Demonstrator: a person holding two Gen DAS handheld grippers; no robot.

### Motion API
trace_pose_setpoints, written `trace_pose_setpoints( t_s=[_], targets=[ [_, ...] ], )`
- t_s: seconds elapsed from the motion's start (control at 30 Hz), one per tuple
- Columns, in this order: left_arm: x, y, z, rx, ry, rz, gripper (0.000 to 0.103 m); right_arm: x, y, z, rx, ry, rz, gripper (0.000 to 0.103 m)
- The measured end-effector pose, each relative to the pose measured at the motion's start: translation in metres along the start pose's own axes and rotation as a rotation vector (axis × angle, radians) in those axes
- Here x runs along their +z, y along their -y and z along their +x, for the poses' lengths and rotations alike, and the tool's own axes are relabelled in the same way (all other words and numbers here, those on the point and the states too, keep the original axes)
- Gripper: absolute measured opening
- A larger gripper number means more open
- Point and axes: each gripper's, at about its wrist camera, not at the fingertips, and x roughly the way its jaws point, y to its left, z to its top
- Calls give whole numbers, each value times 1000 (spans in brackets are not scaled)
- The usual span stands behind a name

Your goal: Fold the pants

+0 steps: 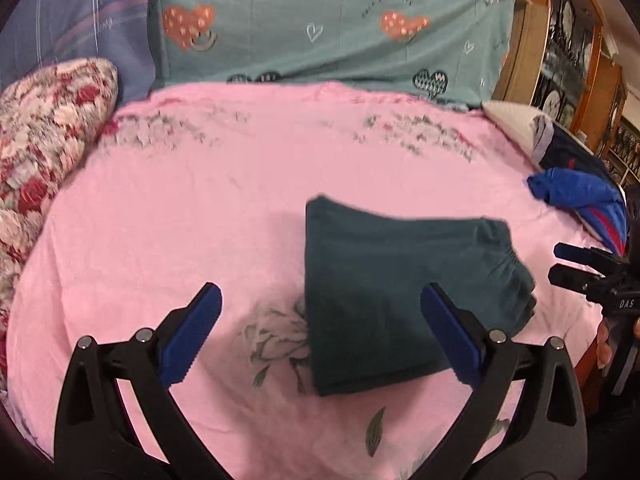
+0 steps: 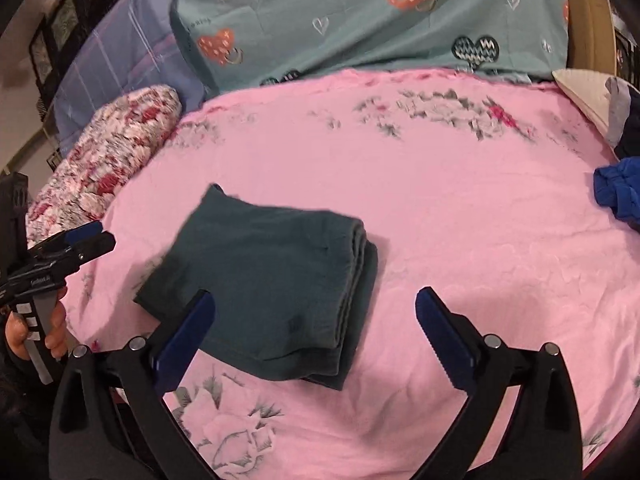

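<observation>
My left gripper point(image 1: 320, 336) stands wide open above the bed, nothing between its blue pads, and my right gripper point(image 2: 316, 336) is spread just as wide and holds nothing either. The dark teal pants point(image 2: 264, 284) lie on the pink floral sheet point(image 2: 460, 240), already folded into a compact stack of several layers, with the gathered waistband point(image 1: 508, 264) at the edge toward my right side. In the left wrist view the bundle sits under and ahead of my right-hand finger; in the right wrist view my left-hand finger overlaps its near corner, though I cannot tell whether it touches the cloth.

I judge the folding itself to be nearly done, so the step in hand is letting go cleanly and leaving the stack tidy. To do that well, I would lift both grippers straight away from the fabric, not drag them sideways, since a pad catching the top layer could pull the fold open. The layered edge on the right looks slightly staggered, with a lower layer peeking out; if I want it neater, a light press along that edge with an open finger should square it, not a fresh pinch.

The floral pillow point(image 1: 44, 128) to the left and the blue garment point(image 1: 576, 192) at the right edge are well apart from the pants.
</observation>
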Motion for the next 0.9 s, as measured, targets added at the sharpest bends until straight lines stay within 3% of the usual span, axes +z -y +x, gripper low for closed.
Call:
trace_pose_setpoints(
  t_s=[0.2, 0.3, 0.37, 0.47, 0.57, 0.6, 0.63, 0.73, 0.9],
  targets=[
    [2, 9, 37, -124, -66, -6, 101, 3, 20, 27, 95, -35, 101, 101],
    [6, 19, 71, -84, -129, 48, 101, 10, 25, 48, 121, -66, 123, 101],
    [4, 10, 97, -116, -230, -6, 100, 11, 25, 64, 160, -113, 135, 101],
    [3, 10, 100, -160, -236, -13, 98, 10, 14, 73, 205, -125, 60, 92],
    [5, 16, 97, -147, -231, 15, 53, 12, 9, 77, 292, -182, 8, 32],
    [7, 13, 96, -167, -234, -2, 29, 12, 6, 75, 277, -179, -27, 31],
    [11, 7, 94, -193, -233, -33, 24, 12, 3, 72, 269, -175, -48, 30],
    [16, 3, 89, -230, -229, -53, 20, 16, -1, 63, 269, -148, -55, 28],
    [30, 8, 74, -223, -173, -47, 20, 35, -17, 41, 306, -95, -90, 28]
  ],
)
